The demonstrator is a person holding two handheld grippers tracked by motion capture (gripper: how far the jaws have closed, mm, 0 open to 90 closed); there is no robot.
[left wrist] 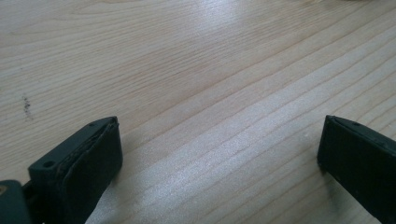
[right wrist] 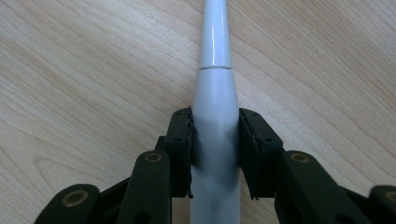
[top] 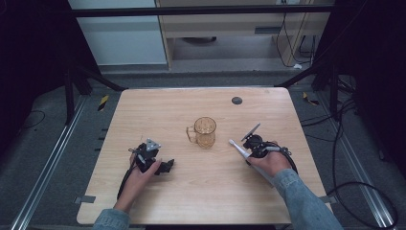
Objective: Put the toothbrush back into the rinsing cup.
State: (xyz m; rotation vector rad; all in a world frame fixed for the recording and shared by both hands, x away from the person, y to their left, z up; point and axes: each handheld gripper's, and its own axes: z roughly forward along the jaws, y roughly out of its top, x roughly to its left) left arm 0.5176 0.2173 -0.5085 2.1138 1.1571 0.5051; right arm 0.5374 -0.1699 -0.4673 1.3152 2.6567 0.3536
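A white electric toothbrush (right wrist: 215, 93) lies low over the wooden table (top: 201, 196), its slim neck pointing away from the hand toward the table's middle. My right gripper (right wrist: 215, 128) is shut on its thick handle, both pads pressed to its sides. From the high view the toothbrush (top: 238, 147) slants up-left from the right gripper (top: 250, 155), its tip a short way right of an amber glass mug (top: 206, 132) that stands upright at the centre. My left gripper (top: 167, 166) rests at the front left with its jaws wide apart over bare wood (left wrist: 219, 154), open and holding nothing.
A small black round cap (top: 236, 100) sits in the tabletop near the far edge. Cables trail on the floor to the right (top: 364, 187). Dark stand legs flank the table's far corners (top: 306, 76).
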